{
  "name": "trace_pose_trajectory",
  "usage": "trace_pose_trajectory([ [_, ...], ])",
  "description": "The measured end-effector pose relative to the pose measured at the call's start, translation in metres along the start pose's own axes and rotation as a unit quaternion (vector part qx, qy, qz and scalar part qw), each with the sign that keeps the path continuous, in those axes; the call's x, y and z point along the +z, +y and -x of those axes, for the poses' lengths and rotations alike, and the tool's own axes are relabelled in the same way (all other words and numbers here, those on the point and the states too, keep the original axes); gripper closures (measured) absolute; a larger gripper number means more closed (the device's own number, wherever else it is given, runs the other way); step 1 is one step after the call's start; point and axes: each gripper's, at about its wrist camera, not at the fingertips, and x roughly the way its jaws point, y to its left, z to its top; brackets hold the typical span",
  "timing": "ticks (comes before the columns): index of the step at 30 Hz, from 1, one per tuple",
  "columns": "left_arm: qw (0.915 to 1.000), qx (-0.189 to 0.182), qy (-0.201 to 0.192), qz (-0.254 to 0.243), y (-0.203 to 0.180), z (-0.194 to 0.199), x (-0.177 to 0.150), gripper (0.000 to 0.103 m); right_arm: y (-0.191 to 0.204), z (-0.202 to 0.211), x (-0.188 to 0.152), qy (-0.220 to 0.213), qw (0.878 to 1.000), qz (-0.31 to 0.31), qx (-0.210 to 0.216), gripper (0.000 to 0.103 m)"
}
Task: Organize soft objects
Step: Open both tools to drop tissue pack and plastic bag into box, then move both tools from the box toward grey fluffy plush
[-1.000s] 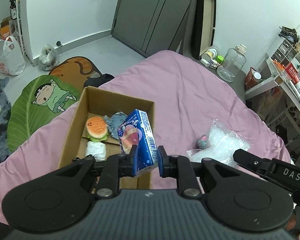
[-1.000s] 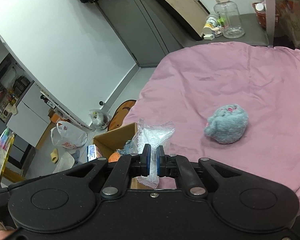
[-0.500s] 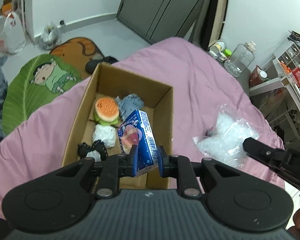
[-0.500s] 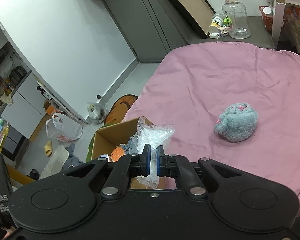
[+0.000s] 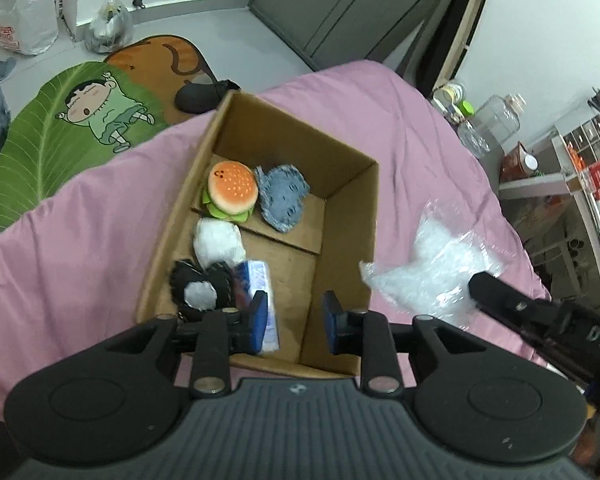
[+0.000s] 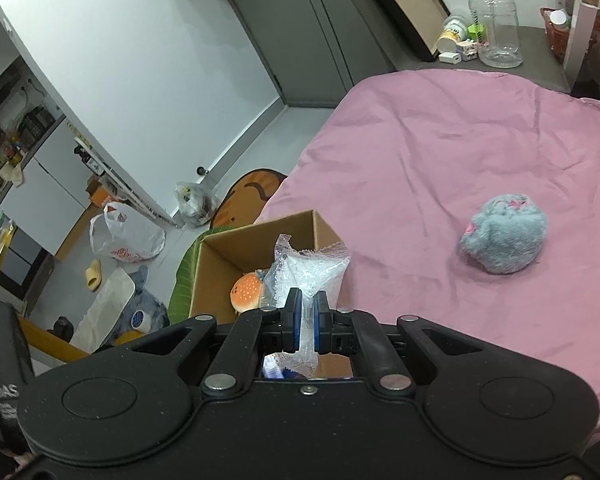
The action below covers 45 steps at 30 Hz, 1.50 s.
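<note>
My left gripper hangs over the open cardboard box, and its jaws are opening. The blue toy carton rests against the left pad only and has dropped into the box, blurred. A burger plush, a blue-grey plush, a white ball and a black-and-white toy lie inside. My right gripper is shut on a clear plastic bag with white filling, held at the box's right edge. The same bag shows in the left wrist view. A grey fluffy plush lies on the bed.
The box stands on a pink bedcover near its left edge. Below on the floor lie a green leaf mat and plastic bags. A clear water jug and shelves stand beyond the bed.
The left gripper sank closer over the box, its jaws parted, and the blue carton slid down from between them. The right gripper carried the clear bag closer to the box.
</note>
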Motion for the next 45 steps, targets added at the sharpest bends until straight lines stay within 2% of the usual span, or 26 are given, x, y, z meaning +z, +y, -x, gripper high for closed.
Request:
trace_pose_trajectory([
  [6,0.9996,0.01,-0.023,0.01,0.012,0.018,0.007,0.074,0.014,-0.007,-0.003,0.006,1.0,0.008,0.005,0.097],
  [12,0.999,0.028,-0.029,0.019,0.024,0.03,0.011,0.074,0.028,-0.011,-0.005,0.011,1.0,0.016,0.012,0.097],
  [15,0.9988,0.032,-0.033,0.019,0.027,0.036,0.011,0.073,0.031,-0.011,-0.006,0.017,1.0,0.015,0.02,0.09],
  [17,0.9986,0.035,-0.036,0.017,0.026,0.039,0.01,0.069,0.029,-0.009,-0.007,0.019,1.0,0.007,0.02,0.084],
  [18,0.9985,0.037,-0.038,0.016,0.026,0.041,0.01,0.063,0.029,-0.006,-0.007,0.015,1.0,0.008,0.018,0.081],
  [27,0.9974,0.05,-0.051,-0.003,0.014,0.052,0.007,0.031,0.014,0.011,-0.006,0.003,1.0,0.001,0.01,0.074],
  [29,0.997,0.054,-0.055,-0.007,0.011,0.055,0.007,0.029,0.009,0.014,-0.006,0.002,1.0,0.001,0.008,0.07],
  [33,0.9964,0.062,-0.056,-0.017,0.004,0.057,0.004,0.026,0.002,0.021,-0.008,-0.004,1.0,0.004,0.002,0.053],
  [37,0.9956,0.072,-0.054,-0.027,-0.005,0.057,0.001,0.023,-0.007,0.026,-0.009,-0.006,1.0,0.009,0.002,0.047],
  [40,0.9934,0.094,-0.055,-0.034,-0.013,0.057,-0.002,0.013,-0.013,0.029,-0.009,-0.006,1.0,0.009,0.002,0.041],
  [45,0.9932,0.092,-0.059,-0.042,-0.025,0.056,-0.006,0.007,-0.027,0.034,-0.007,-0.013,1.0,0.011,-0.007,0.029],
])
